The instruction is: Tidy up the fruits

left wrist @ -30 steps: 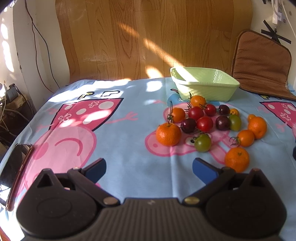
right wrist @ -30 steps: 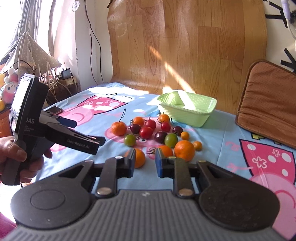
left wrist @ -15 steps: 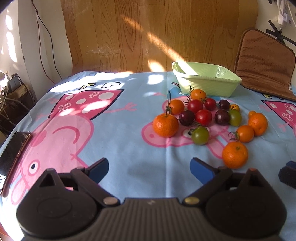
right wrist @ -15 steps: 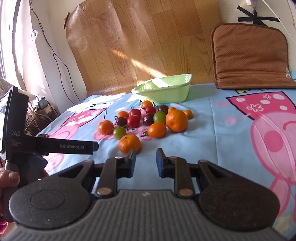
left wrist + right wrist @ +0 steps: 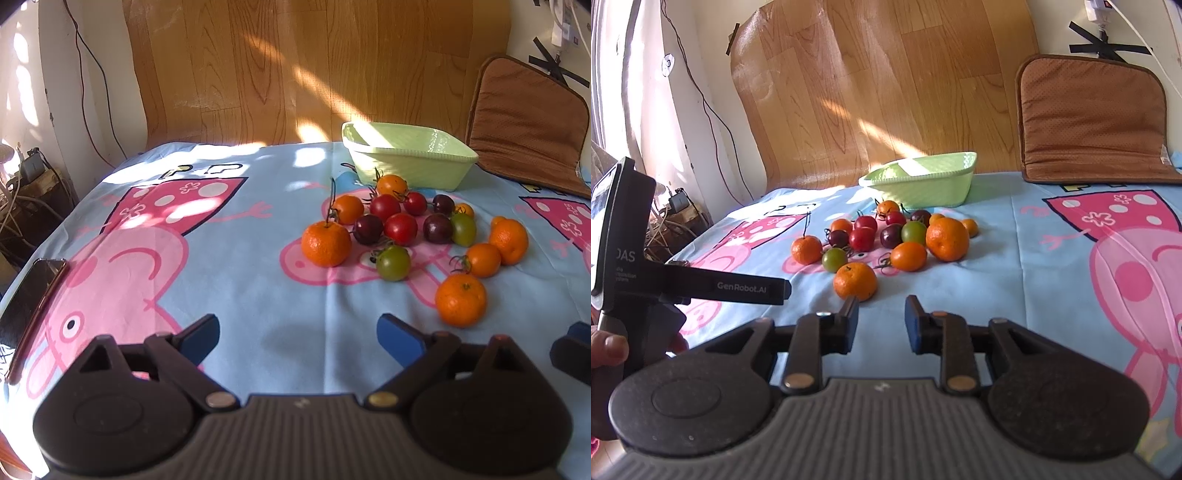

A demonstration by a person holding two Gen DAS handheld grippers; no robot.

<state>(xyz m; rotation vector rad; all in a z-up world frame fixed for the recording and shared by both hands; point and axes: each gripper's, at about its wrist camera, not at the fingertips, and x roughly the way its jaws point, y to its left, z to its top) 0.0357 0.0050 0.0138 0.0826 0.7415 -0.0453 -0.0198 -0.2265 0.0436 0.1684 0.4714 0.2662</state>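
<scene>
Right claw: in the left wrist view, cut off by the right edge.
Phone: partly cut off at the worktop's left edge.
Hand: only fingertips seen.
Basket interior: mostly hidden by its wall.

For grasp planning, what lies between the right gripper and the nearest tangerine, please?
Bare tablecloth, right wrist view; the right gripper's empty jaws just opened further.

A: Where is there room to pass?

B: The cloth-covered bench lies bare on its left half, up to the phone at the left edge.

A: And on the right?

B: A close cluster of tomatoes and oranges fills the middle right, with the green basket just behind it. The nearest orange sits just ahead of the right gripper's fingers.
</scene>
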